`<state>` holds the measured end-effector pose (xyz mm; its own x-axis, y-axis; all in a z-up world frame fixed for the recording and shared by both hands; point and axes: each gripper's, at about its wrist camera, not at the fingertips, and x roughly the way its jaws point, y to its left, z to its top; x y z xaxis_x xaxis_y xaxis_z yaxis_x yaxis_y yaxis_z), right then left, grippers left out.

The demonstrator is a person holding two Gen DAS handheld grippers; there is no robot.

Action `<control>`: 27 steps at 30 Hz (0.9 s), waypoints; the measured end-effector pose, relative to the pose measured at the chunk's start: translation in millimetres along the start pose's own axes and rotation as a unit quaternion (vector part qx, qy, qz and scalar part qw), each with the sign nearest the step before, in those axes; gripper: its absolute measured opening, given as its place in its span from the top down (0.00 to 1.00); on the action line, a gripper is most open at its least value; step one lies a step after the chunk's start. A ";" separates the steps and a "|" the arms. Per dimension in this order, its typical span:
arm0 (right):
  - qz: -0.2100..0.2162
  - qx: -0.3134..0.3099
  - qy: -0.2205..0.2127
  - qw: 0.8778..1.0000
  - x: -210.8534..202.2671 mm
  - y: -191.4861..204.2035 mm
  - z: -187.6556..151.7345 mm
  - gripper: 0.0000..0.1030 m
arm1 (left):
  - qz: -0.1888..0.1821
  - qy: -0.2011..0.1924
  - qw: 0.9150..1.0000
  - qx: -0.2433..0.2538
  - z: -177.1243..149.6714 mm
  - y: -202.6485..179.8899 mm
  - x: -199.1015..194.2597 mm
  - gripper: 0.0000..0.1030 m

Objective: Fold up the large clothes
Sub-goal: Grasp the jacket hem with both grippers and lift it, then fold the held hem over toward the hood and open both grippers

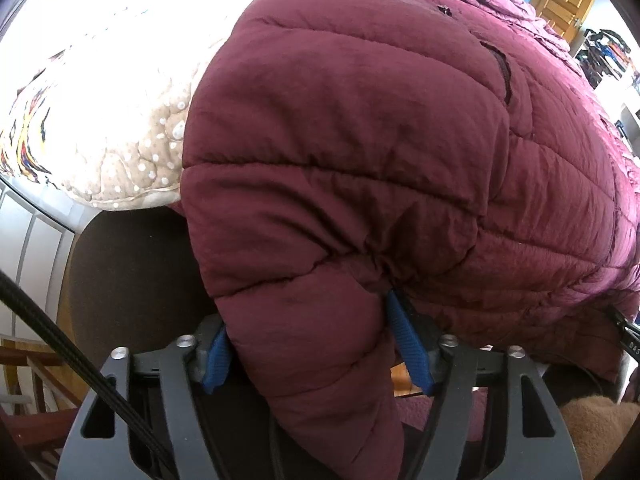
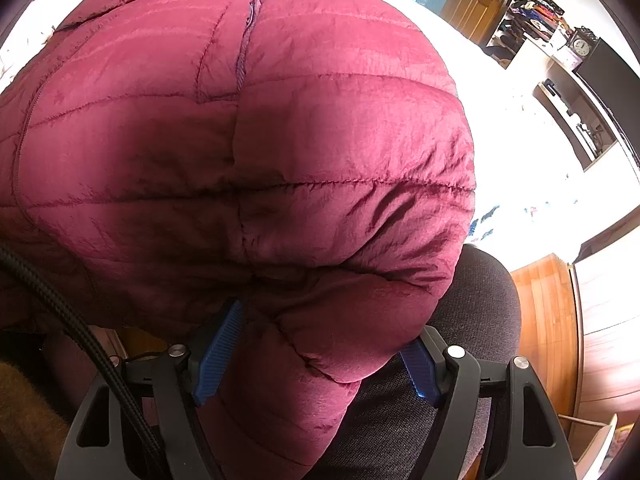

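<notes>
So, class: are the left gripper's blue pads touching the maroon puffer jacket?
Touching. The left wrist view shows the left gripper with both blue pads pressed against a bunched fold of the jacket.

Both the left tongs [image 1: 308, 332] and right tongs [image 2: 320, 344] point steeply down, blue pads clamped on padded fabric.

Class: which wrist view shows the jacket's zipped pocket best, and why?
The right wrist view: the jacket pocket zip runs full length with its pull visible. The left wrist view shows only a short dark pocket opening seen aslant.
</notes>
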<state>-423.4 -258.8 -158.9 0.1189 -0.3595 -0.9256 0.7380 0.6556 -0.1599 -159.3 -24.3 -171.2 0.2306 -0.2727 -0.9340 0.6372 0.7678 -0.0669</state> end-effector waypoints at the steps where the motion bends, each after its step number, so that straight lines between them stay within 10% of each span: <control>1: 0.003 0.001 0.002 1.000 1.0 -1.5 0.3 0.23 | 0.005 0.000 1.000 -0.001 -1.2 -0.3 -0.8 0.53; 6: 0.034 0.003 0.018 0.999 7.9 -7.6 -0.5 0.23 | -0.010 -0.004 1.000 -0.017 -6.7 4.8 -21.9 0.69; 12: 0.120 0.008 -0.005 0.993 -13.8 -30.7 3.7 0.68 | -0.026 -0.046 0.999 -0.009 -7.2 2.8 -69.1 0.72; 19: 0.287 0.043 -0.092 0.952 -93.9 -80.3 30.6 0.76 | -0.085 -0.112 0.989 -0.042 14.5 23.4 -142.3 0.72; 27: 0.324 0.072 -0.239 0.913 -172.4 -130.5 118.1 0.76 | -0.113 -0.218 0.969 -0.027 94.0 15.8 -215.7 0.72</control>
<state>-461.7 -360.9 62.1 0.8119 -0.1976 -0.5494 0.4851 0.7519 0.4465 -129.8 -7.8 62.2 0.3859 -0.6483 -0.6564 0.6709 0.6855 -0.2826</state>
